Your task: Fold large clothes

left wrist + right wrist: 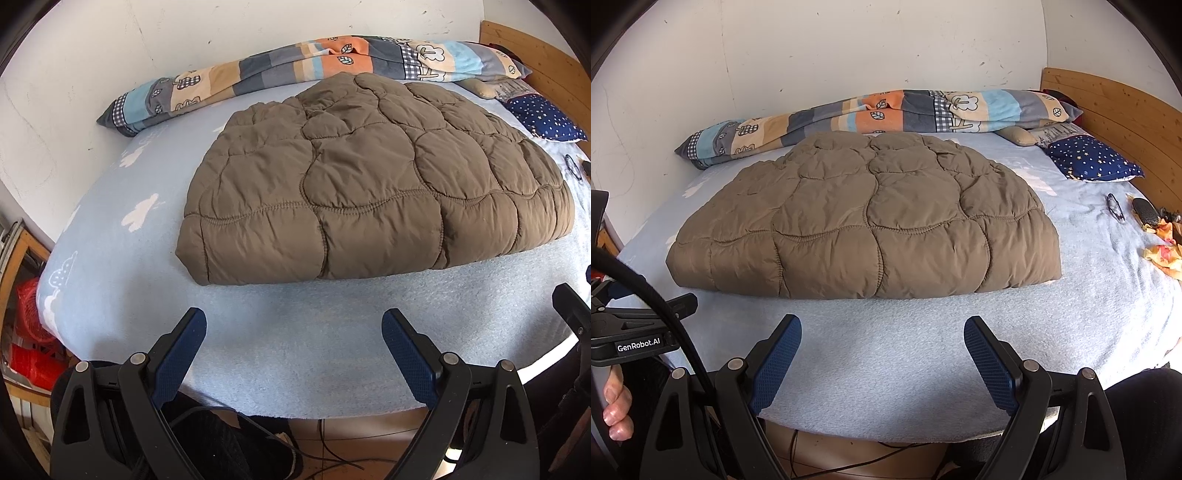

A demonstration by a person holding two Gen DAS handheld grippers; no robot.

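Observation:
A large brown quilted jacket [369, 192] lies folded into a thick flat bundle on the light blue bed sheet [280, 343]; it also shows in the right wrist view [864, 218]. My left gripper [293, 325] is open and empty, hovering over the bare sheet just in front of the jacket's near edge. My right gripper [882, 330] is open and empty too, over the sheet [886, 354] in front of the jacket. The left gripper body [631, 332] shows at the left edge of the right wrist view.
A rolled patchwork blanket [879, 114] lies along the white wall behind the jacket. A star-print navy pillow [1093, 158], glasses [1115, 206], a dark object [1145, 212] and crumpled yellow cloth [1163, 251] lie at right by the wooden headboard [1115, 110]. Red crates [29, 332] stand left of the bed.

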